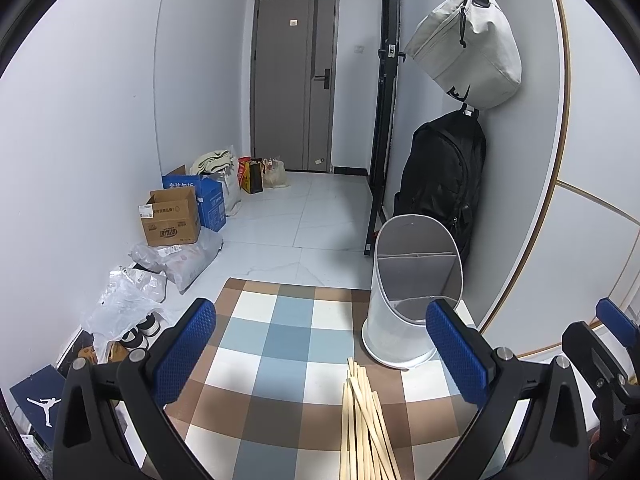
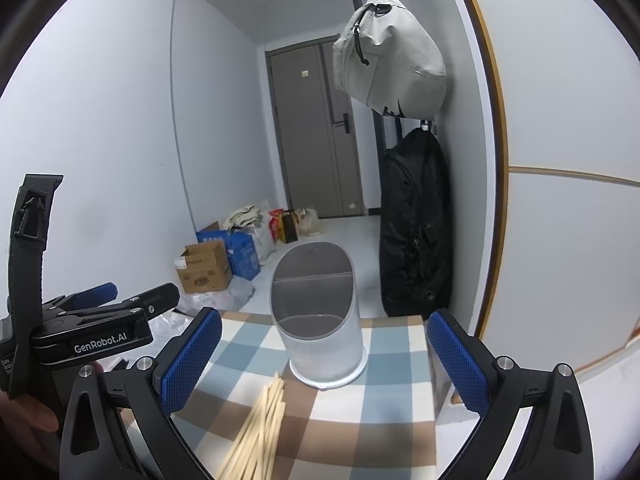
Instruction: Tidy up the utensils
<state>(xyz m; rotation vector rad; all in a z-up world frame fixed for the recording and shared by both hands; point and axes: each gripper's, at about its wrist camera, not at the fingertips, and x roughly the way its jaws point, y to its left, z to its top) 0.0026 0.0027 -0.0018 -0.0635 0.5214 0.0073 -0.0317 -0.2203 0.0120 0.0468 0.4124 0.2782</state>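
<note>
Chopsticks [image 1: 366, 420] lie in a loose bundle on the checked cloth [image 1: 272, 340] of the bench, near its front edge, tips fanned toward the white holder [image 1: 412, 300]. That holder stands upright just beyond them near the wall, its divided compartments showing nothing inside, likely the place for sorting them. Left gripper [image 1: 320, 344] and right gripper [image 2: 324, 364] hover above the bundle, fingers spread wide and holding nothing, seemingly poised for a first pick. Bags hang on the wall behind.
</note>
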